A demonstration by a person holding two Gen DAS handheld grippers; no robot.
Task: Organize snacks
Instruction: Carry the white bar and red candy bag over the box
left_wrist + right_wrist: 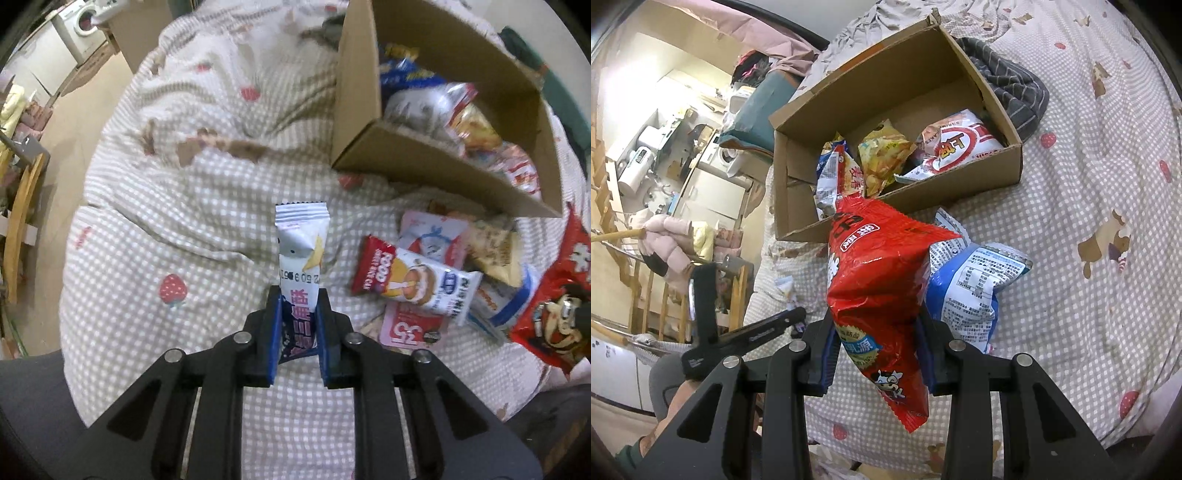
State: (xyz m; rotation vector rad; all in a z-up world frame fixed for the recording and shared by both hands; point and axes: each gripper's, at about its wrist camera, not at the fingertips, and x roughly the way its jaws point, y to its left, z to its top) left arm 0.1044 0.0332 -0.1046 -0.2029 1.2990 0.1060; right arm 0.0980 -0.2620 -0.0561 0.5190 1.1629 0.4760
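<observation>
My left gripper (298, 295) is shut on a slim white and blue snack stick (301, 251) and holds it upright above the checked quilt. My right gripper (877, 314) is shut on a large red snack bag (879, 273), which also shows at the right edge of the left wrist view (554, 295). A cardboard box (967, 192) with several snack bags inside sits beyond it; in the left wrist view the box (354, 110) is at the upper right. Loose snack packets (436, 280) lie on the quilt in front of the box.
A blue and white bag (971, 288) lies on the quilt just right of the red bag. A grey striped cloth (1015, 92) lies behind the box. The bed's left edge drops to a floor with a wooden rack (22, 206) and washing machines (79, 26).
</observation>
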